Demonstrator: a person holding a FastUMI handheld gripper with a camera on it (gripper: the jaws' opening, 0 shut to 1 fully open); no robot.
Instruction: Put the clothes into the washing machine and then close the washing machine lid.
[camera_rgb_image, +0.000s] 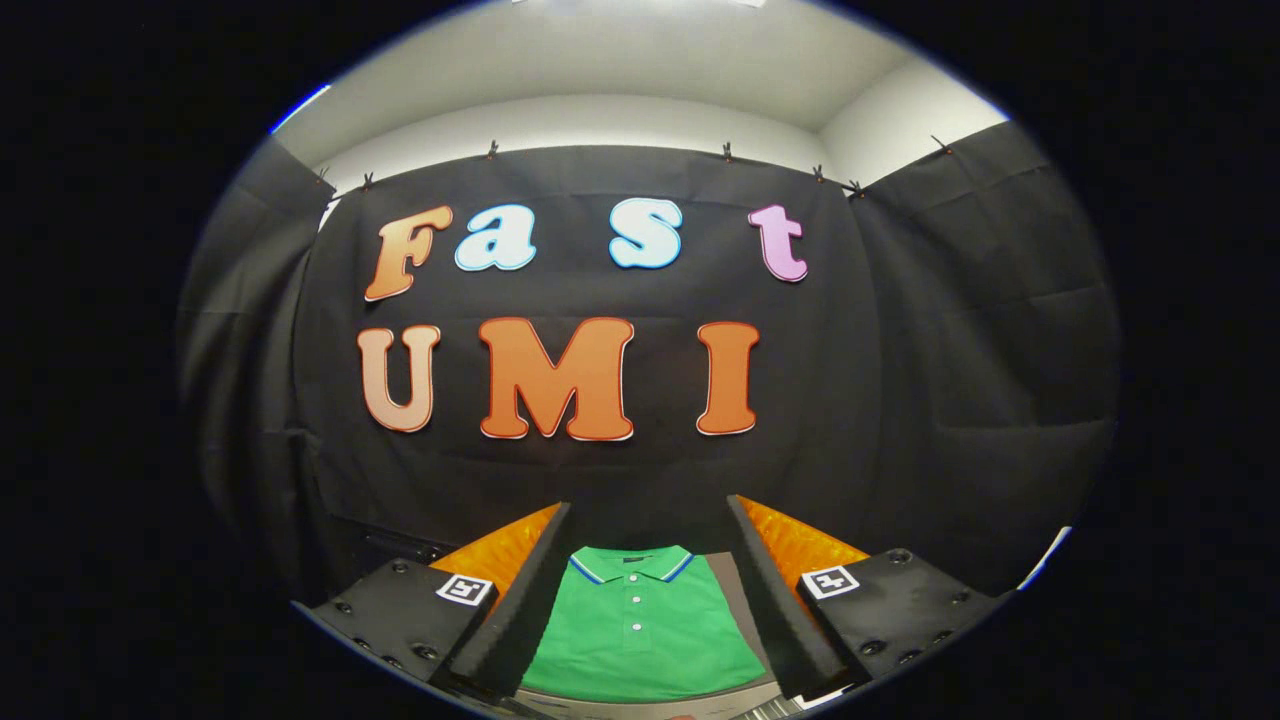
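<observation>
Tongs (640, 600) spread wide above the folded green shirt (640, 630) on the worktop — soft, light, floppy, so pinch a bunched fold near the collar.

The green polo shirt (640, 630) lies folded on the surface (745, 585), its sleeves and both side edges hidden behind the fingers of the gripper (645, 600), whose jaws stand wide apart with neither touching it. Its lower hem is cut off by the view's rim. The surface's edges cannot be made out.
</observation>
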